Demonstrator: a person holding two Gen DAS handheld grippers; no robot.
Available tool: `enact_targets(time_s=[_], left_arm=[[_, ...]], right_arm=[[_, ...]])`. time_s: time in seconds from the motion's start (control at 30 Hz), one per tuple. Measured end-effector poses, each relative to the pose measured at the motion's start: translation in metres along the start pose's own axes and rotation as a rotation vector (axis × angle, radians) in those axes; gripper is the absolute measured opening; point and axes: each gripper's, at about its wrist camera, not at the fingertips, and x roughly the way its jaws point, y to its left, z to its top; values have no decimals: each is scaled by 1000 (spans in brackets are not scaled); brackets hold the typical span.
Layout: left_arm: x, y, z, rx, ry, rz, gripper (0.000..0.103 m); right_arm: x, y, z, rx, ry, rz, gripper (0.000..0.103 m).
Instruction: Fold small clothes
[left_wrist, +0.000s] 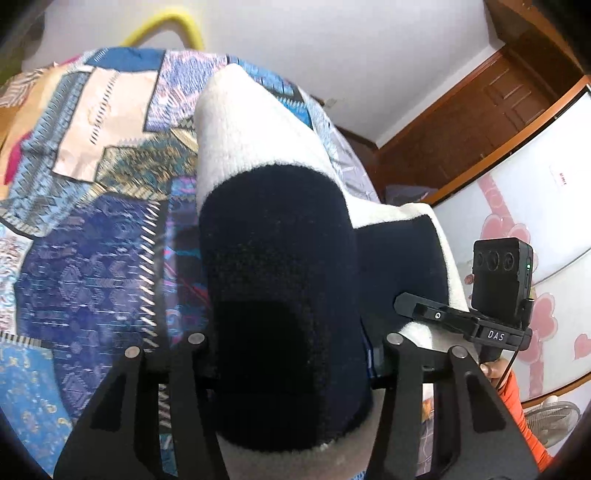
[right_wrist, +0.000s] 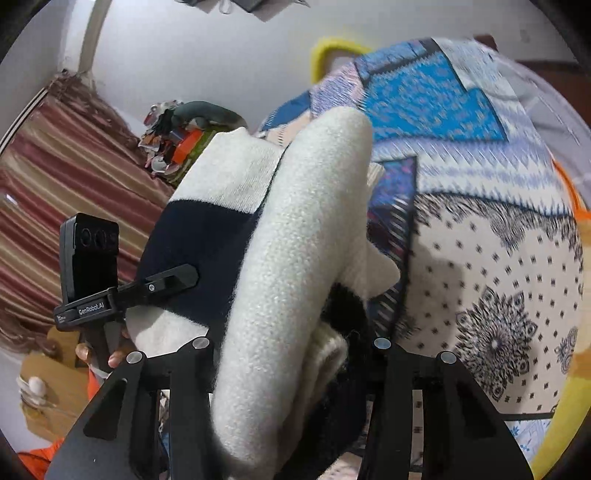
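A small knit sweater with cream and navy bands (left_wrist: 266, 229) hangs lifted above the patterned bedspread (left_wrist: 92, 206). My left gripper (left_wrist: 291, 369) is shut on its navy part, with the fabric bunched between the jaws and hiding the fingertips. The right gripper (left_wrist: 424, 314) shows at the right of this view, clamped on the sweater's edge. In the right wrist view my right gripper (right_wrist: 295, 369) is shut on a thick cream fold of the sweater (right_wrist: 295, 236). The left gripper (right_wrist: 166, 284) shows at the left, holding the navy band.
The patchwork bedspread (right_wrist: 498, 258) covers the bed under both grippers. A wooden door (left_wrist: 480, 122) and a white wardrobe with pink hearts (left_wrist: 535, 206) stand at the right. Striped curtains (right_wrist: 55, 206) and a cluttered pile (right_wrist: 173, 136) lie at the left. A yellow hoop (left_wrist: 166, 29) lies beyond the bed.
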Motion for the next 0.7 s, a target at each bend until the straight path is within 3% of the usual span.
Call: enact_targets(time_s=[0.33,0.7], left_arm=[[-54,30,-17,-20,-55,25,51],[-49,93,-56,-129,19,35,52]], right_arm=[[24,46,-2,-63,14,6,41],[81,50,-31,-13,151,-3,42]])
